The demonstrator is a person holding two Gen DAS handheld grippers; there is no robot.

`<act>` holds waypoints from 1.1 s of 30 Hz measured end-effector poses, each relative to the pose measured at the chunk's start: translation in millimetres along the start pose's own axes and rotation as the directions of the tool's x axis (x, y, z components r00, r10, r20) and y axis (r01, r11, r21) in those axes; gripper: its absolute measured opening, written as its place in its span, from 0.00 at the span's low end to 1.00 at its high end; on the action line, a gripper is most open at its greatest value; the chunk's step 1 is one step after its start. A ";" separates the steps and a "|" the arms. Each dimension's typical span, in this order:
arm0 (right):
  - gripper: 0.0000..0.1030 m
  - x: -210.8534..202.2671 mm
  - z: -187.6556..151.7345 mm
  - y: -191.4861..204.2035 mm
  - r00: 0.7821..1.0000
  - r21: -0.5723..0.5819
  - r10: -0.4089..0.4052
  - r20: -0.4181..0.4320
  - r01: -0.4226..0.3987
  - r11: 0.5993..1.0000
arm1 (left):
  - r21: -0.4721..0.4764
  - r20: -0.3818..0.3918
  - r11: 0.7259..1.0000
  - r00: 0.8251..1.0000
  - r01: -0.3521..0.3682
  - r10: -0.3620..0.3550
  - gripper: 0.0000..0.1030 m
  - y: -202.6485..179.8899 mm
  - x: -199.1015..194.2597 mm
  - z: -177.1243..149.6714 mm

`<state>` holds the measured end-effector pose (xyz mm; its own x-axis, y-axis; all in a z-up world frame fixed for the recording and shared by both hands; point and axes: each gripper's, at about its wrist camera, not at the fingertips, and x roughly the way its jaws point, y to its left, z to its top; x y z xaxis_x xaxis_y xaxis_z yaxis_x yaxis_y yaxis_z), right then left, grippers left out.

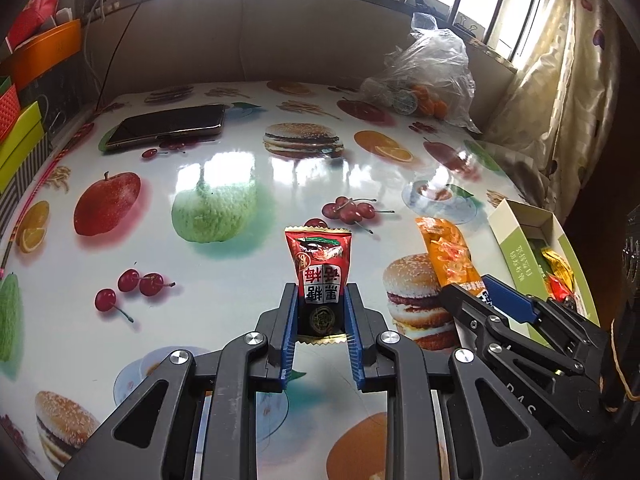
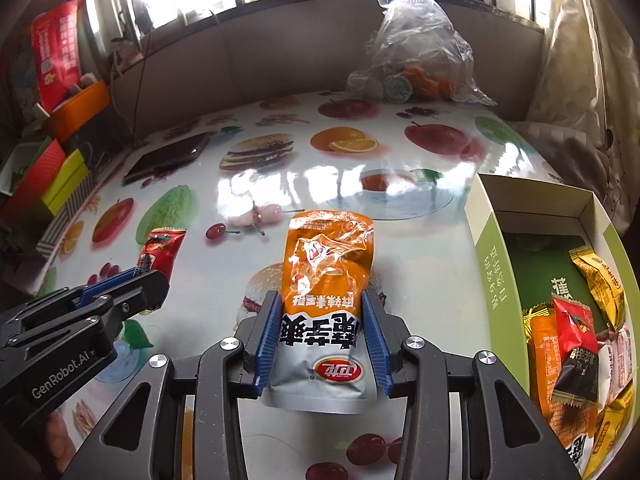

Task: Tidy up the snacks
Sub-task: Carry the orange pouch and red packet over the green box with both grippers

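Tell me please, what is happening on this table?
A person is sorting snacks with two hand-held grippers. The left gripper has its jaws shut on a small red plum-candy packet. The right gripper grips a larger orange and silver snack pouch. An open green box at the right already holds several packets. Neither held snack is in the box yet.

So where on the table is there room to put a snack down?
The widest bare stretch of table lies between the phone and the plastic bag, ahead of both grippers. It is crowded at the right: the green box is filling with packets, and the near end is piled.
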<state>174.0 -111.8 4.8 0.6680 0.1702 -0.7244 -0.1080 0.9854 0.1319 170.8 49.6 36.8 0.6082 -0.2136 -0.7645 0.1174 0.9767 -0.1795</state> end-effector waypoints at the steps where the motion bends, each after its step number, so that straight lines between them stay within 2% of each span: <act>1: 0.38 -2.7 -1.3 0.3 1.000 0.002 0.006 0.002 -0.006 1.000 | 0.003 0.005 1.000 1.000 -0.001 0.001 0.22 -1.7 -3.2 -0.7; 16: 0.38 -59.4 1.0 -3.1 0.997 0.002 0.025 0.076 -0.025 1.000 | 0.037 0.049 0.999 0.998 0.022 -0.024 0.23 -28.3 -44.0 -1.4; 33: 0.38 -113.1 -13.8 -56.4 0.991 0.075 -0.043 0.128 0.033 0.997 | 0.118 0.039 0.986 0.992 0.119 -0.124 0.23 -95.0 -56.1 -6.9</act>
<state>94.4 -186.5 70.0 0.7606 0.1253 -0.6370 -0.0304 0.9870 0.1579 120.1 -31.3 92.4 0.6191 -0.3321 -0.7116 0.2806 0.9399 -0.1945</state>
